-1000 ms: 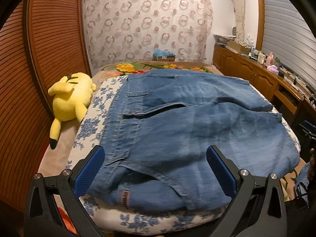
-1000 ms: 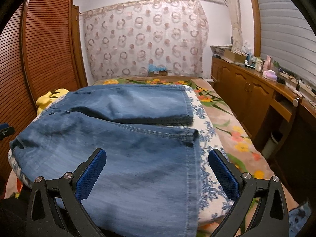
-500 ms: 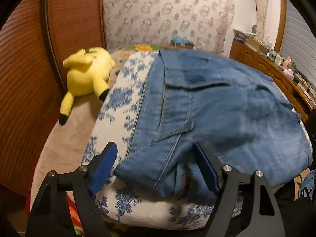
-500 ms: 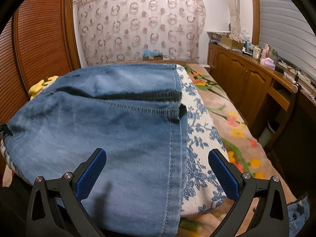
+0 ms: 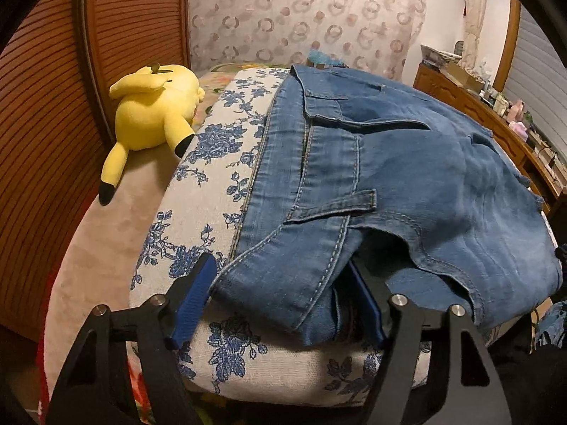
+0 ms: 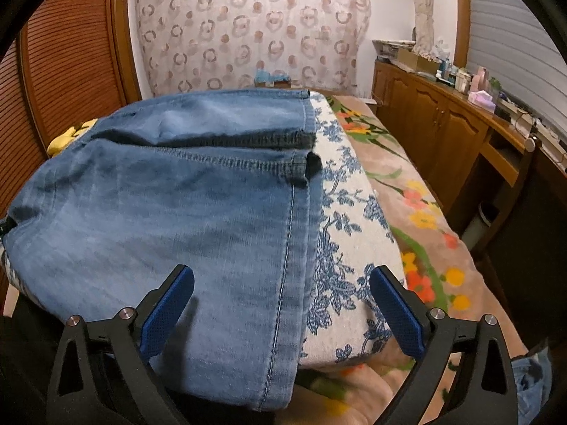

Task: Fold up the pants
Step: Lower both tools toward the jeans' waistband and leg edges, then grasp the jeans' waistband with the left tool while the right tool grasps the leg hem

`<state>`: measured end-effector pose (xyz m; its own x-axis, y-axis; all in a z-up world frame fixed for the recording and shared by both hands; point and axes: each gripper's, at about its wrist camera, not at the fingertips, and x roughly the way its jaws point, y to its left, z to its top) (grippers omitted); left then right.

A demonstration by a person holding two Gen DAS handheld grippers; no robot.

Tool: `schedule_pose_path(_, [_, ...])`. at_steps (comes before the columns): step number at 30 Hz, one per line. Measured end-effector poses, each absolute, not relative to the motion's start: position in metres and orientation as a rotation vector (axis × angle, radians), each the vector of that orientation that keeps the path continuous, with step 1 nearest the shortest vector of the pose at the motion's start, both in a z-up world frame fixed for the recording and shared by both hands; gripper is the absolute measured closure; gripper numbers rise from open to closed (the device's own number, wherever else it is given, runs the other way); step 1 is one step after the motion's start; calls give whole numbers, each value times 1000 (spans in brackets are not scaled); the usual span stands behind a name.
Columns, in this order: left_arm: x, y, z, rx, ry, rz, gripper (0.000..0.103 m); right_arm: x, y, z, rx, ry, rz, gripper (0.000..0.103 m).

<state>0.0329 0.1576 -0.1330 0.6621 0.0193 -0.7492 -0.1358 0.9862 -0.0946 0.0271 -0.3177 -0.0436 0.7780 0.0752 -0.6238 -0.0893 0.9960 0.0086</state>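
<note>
Patterned curtain (image 6: 248, 32), wooden cabinets (image 6: 436, 120)

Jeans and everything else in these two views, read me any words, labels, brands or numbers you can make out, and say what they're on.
None can be read.
Jeans: no legible tag or brand; a reddish patch inside the waistband by the left gripper is too blurred to tell.
Bottles and boxes on the cabinet: too small and blurred.
Plush toy, floral cloth and curtain: patterns only, no text.

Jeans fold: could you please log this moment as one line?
jeans: on cushion | left tongs: closing around waistband corner | right tongs: open over leg edge
</note>
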Motion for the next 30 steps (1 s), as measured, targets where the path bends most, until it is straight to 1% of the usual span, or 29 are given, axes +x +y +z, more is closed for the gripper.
schedule_pose_path(9, [19,169,-118,-208,812,67,30,16,-325,-40,-37,715,93,6])
schedule_pose_path(12, [14,169,-105,-226,774,39,30,17,-324,-40,-38,723,103,10])
schedule_pose_path(14, [15,169,-101,-211,768,52,31,19,-323,-40,-40,726,116,17])
schedule_pose_path(15, [16,171,-102,-205,768,60,35,19,-321,-39,-42,728,123,19])
schedule_pose_path(18, [21,176,-112,-199,799,97,41,17,-317,-39,-60,731,123,23])
schedule_pose_path(24, [25,182,-134,-193,851,129,43,13,-318,-37,-69,737,140,31])
schedule_pose_path(28, [23,178,-134,-164,843,132,44,9,-315,-35,-78,738,153,42])
schedule_pose_path(29, [22,177,-134,-166,840,127,48,11,-314,-33,-80,738,156,46])
schedule_pose_path(30, [21,177,-133,-170,834,118,56,11,-312,-32,-81,737,160,48])
